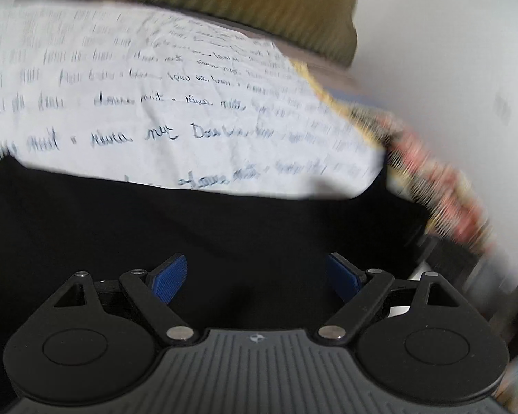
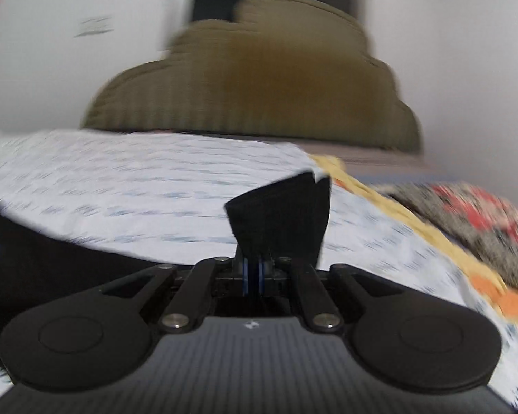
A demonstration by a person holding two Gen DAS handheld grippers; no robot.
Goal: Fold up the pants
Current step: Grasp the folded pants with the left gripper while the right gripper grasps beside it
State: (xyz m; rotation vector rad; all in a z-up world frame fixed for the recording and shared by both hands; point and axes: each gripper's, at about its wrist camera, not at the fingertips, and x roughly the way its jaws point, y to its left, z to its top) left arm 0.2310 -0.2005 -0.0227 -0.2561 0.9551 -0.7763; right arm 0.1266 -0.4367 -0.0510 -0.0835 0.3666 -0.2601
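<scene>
The right gripper (image 2: 253, 274) pinches a fold of the black fabric pants (image 2: 283, 217) above the white script-printed sheet (image 2: 121, 186). The left gripper (image 1: 257, 277) is spread wide over the pants, gripping nothing.

blurred sheet (image 1: 155, 103) lettering, unreadable
</scene>
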